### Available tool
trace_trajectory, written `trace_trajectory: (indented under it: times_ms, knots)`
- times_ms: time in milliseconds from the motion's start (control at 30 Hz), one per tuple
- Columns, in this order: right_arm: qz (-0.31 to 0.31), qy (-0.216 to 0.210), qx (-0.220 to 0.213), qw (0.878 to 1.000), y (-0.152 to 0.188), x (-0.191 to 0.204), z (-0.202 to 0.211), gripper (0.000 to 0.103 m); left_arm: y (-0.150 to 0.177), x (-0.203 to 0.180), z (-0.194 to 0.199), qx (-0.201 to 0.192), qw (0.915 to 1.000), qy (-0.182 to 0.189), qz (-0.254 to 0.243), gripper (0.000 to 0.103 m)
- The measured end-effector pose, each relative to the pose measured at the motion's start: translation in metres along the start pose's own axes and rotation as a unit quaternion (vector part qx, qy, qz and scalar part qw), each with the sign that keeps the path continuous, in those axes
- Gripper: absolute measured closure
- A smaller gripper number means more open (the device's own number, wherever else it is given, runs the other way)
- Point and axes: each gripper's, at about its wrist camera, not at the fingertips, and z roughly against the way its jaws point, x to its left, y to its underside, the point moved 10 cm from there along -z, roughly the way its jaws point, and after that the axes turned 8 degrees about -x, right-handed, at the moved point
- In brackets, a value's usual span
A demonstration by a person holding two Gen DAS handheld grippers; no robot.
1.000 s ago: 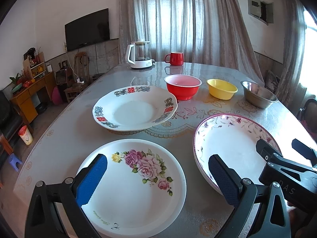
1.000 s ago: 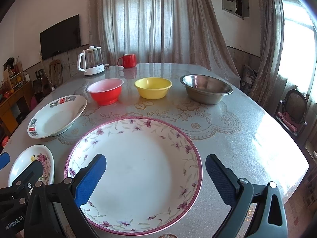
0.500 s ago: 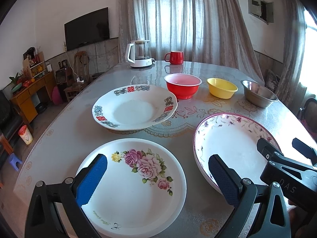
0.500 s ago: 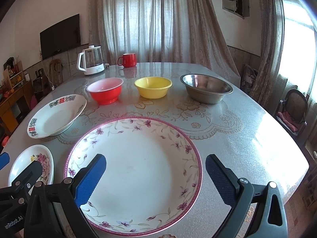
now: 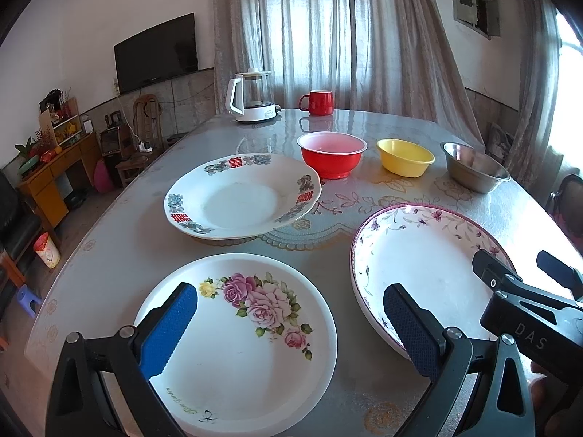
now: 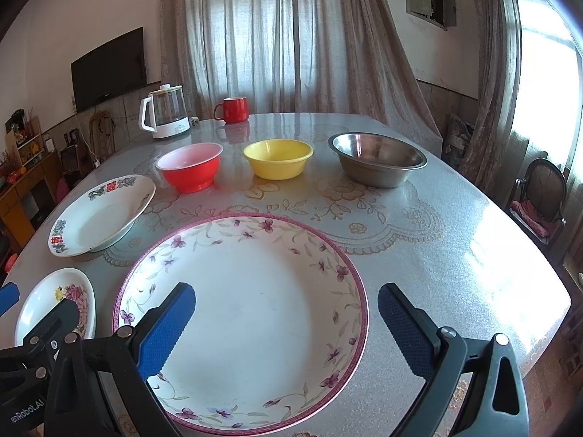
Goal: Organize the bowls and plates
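Three plates lie on the round table. A white rose plate (image 5: 240, 342) sits nearest, under my open left gripper (image 5: 291, 331), which holds nothing. To its right a large plate with a purple floral rim (image 6: 244, 313) lies below my open, empty right gripper (image 6: 286, 327). Farther left is a deep white plate with red characters (image 5: 240, 196). Behind stand a red bowl (image 6: 189, 167), a yellow bowl (image 6: 278, 158) and a steel bowl (image 6: 377, 158) in a row. The rose plate (image 6: 54, 306) shows at the right view's left edge.
A glass kettle (image 5: 253, 96) and a red mug (image 5: 319, 102) stand at the table's far side. The table edge (image 6: 528, 327) curves close on the right, with a chair (image 6: 539, 200) beyond. The right gripper's body (image 5: 524, 313) shows beside the left one.
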Motion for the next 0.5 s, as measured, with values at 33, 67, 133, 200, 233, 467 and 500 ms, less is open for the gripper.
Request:
trace_trajectory:
  times_ms: [33, 67, 133, 200, 233, 467, 500]
  knots:
    - [0.000, 0.000, 0.001, 1.000, 0.0005, -0.0002, -0.0003, 0.001, 0.0000, -0.0003, -0.0002, 0.000, 1.0000, 0.000, 0.000, 0.000]
    - [-0.001, -0.001, 0.002, 1.000, 0.0008, -0.0008, -0.0007, 0.001, -0.0002, -0.0008, -0.0004, 0.001, 1.0000, 0.000, -0.001, 0.000]
    - [-0.001, -0.001, 0.002, 1.000, 0.0011, -0.0009, -0.0011, 0.001, -0.0002, -0.0018, -0.0008, 0.001, 1.0000, 0.001, -0.002, 0.000]
    - [-0.003, -0.001, 0.002, 1.000, 0.0004, -0.0016, -0.0012, 0.001, -0.0002, -0.0028, -0.0012, 0.002, 1.0000, 0.002, -0.003, 0.000]
    - [-0.003, -0.001, 0.002, 1.000, 0.0002, -0.0021, -0.0014, 0.001, 0.0001, -0.0032, -0.0016, 0.003, 1.0000, 0.002, -0.004, 0.000]
    - [-0.005, -0.003, 0.009, 1.000, 0.0036, -0.0037, -0.0063, 0.001, 0.0012, -0.0062, -0.0040, 0.007, 0.9999, 0.005, -0.007, 0.000]
    - [-0.005, -0.003, 0.011, 1.000, 0.0039, -0.0039, -0.0069, 0.001, 0.0012, -0.0071, -0.0048, 0.008, 0.9999, 0.006, -0.007, 0.000]
